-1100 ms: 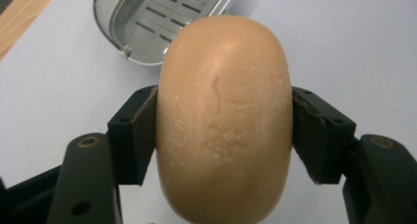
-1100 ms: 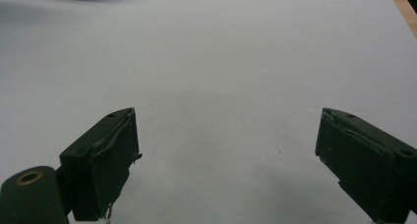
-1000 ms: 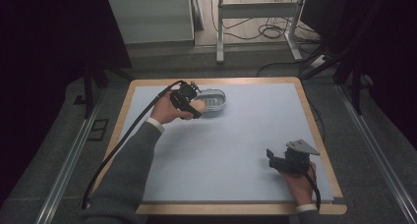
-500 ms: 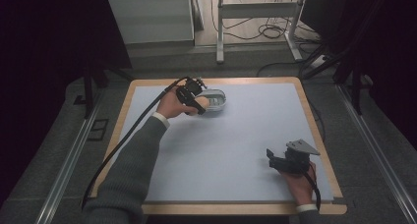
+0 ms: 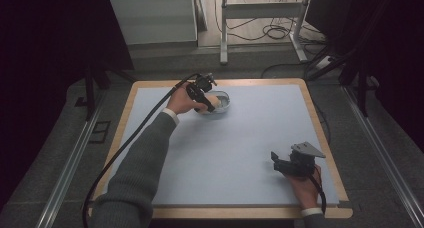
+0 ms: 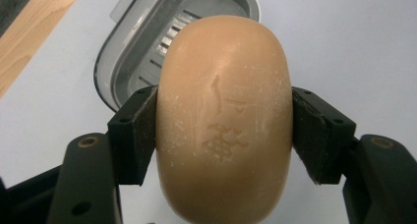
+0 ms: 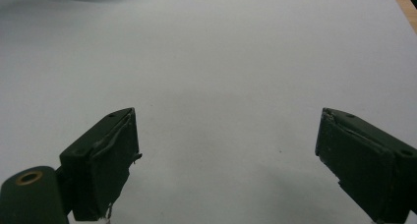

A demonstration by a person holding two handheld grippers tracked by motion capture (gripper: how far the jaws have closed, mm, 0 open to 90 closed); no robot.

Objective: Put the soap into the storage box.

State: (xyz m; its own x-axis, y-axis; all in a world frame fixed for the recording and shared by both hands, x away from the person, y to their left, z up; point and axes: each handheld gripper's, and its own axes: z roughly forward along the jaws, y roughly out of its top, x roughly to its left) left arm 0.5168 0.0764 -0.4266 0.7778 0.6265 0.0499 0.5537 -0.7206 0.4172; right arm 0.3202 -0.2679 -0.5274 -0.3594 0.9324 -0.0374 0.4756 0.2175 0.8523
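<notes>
**Tan soap clamped over grey dish**

Tan soap bar [image 6: 223, 121] sat squeezed between my left gripper [image 6: 223, 135] pads, one pad [image 6: 140, 135] pressed on each long side, stamped face toward the camera. The bar stuck out past my fingertips both ways. Just beyond my fingers lay the grey soap dish [image 6: 115, 57], slotted floor visible, bar hanging above its near rim and not touching it as far as I could tell. In the high view my left gripper [image 5: 207, 99] held the soap bar [image 5: 211, 102] at the near edge of the soap dish [image 5: 224, 104], far side of the pale blue mat [image 5: 240, 148].

My right gripper [image 7: 226, 155] stood wide apart, nothing between the pads, bare mat [image 7: 221, 62] ahead of them. In the high view, right gripper [image 5: 280, 162] rested low on the mat, well apart from the dish.
</notes>
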